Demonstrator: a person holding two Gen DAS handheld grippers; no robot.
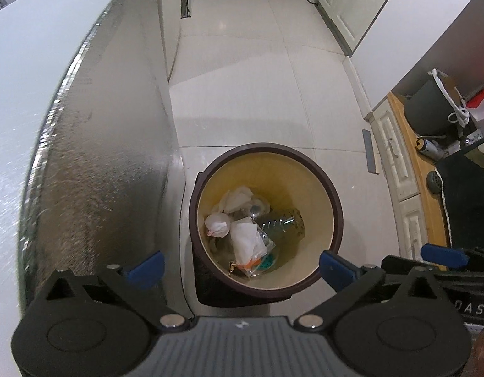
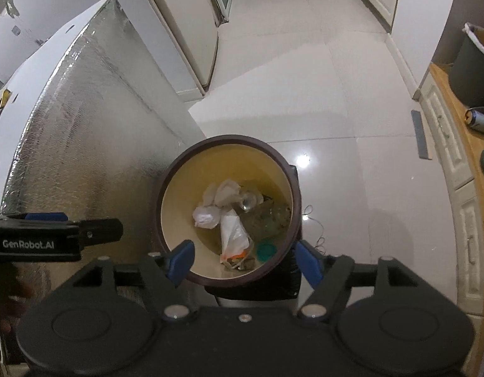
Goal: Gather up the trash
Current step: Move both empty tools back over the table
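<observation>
Trash [image 1: 245, 235] lay at the bottom of a round bin [image 1: 331, 188] with a dark rim and a yellowish inside, standing on the pale tiled floor [image 1: 242, 78] just beside a foil-covered panel [image 1: 94, 157]. From the left wrist view, crumpled white paper, a clear plastic bottle [image 1: 281, 224] and a see-through bag with a teal lid sat together in the bin. The left gripper [image 1: 240, 267] hung above the bin, blue fingertips spread wide with nothing between them.

From the right wrist view, the same bin [image 2: 166, 194] appeared below with the trash [image 2: 232, 223] inside. The right gripper [image 2: 243, 265] hovered over the near rim, jaws apart and empty. The left gripper [image 2: 85, 232] showed at the left edge.
</observation>
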